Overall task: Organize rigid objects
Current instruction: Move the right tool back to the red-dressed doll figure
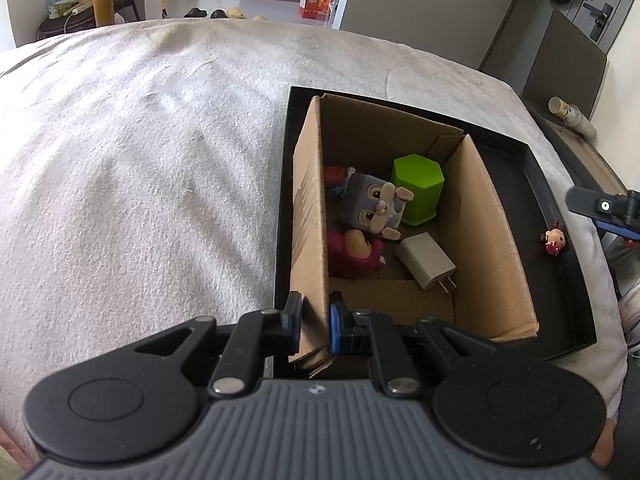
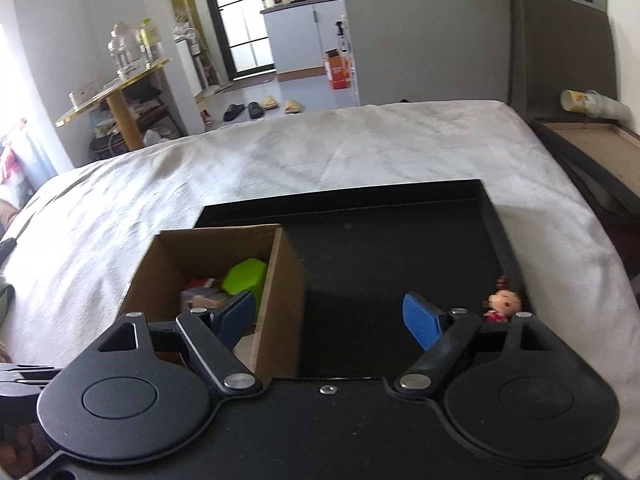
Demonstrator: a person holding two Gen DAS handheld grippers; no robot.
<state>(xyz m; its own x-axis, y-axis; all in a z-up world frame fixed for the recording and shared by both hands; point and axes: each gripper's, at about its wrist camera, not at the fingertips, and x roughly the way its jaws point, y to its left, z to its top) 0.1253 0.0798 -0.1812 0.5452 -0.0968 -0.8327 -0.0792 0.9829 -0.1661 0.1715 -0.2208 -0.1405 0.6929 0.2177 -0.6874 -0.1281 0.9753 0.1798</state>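
A cardboard box [image 1: 492, 216] stands in the left part of a black tray [image 1: 560, 240] on the bed. Inside lie a green hexagonal block [image 1: 418, 188], a grey rabbit toy [image 1: 376, 206], a pink bear toy [image 1: 356, 254] and a white charger plug [image 1: 426, 266]. My left gripper [image 1: 314, 322] is shut on the box's near left wall. A small doll figure [image 1: 554, 242] lies in the tray's right side. My right gripper [image 2: 332, 320] is open above the tray [image 2: 380, 232], with the box [image 2: 280, 292] beside its left finger and the doll [image 2: 502, 306] beyond its right finger.
The white bed cover [image 1: 140, 160] spreads to the left and behind the tray. A headboard ledge with a lying bottle [image 2: 592, 104] is at the right. A gold table [image 2: 112, 88] and slippers [image 2: 264, 106] are on the floor beyond the bed.
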